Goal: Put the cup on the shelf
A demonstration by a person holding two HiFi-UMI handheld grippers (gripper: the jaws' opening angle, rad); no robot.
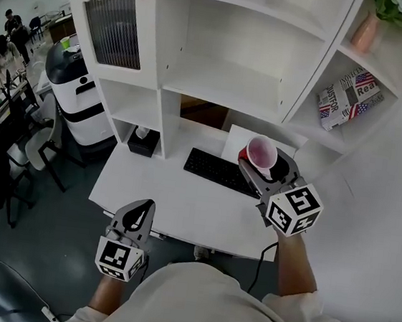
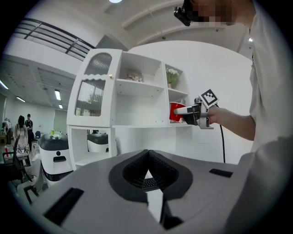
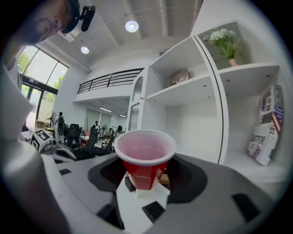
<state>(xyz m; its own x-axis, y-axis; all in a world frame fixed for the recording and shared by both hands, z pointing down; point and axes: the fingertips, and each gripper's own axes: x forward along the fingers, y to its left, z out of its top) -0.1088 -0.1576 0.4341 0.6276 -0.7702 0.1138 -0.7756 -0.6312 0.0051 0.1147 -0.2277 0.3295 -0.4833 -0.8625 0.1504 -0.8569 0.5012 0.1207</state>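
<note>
White shelving point(image 1: 224, 87) ahead; right gripper point(image 1: 265, 167) fingers clasp the red cup point(image 1: 262, 153), left gripper point(image 1: 145, 208) fingers seemingly pressed together.

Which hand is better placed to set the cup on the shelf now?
Right. The right tongs grip the red cup upright, facing the shelf. The left tongs are shut and empty, low at the desk front edge.
</note>
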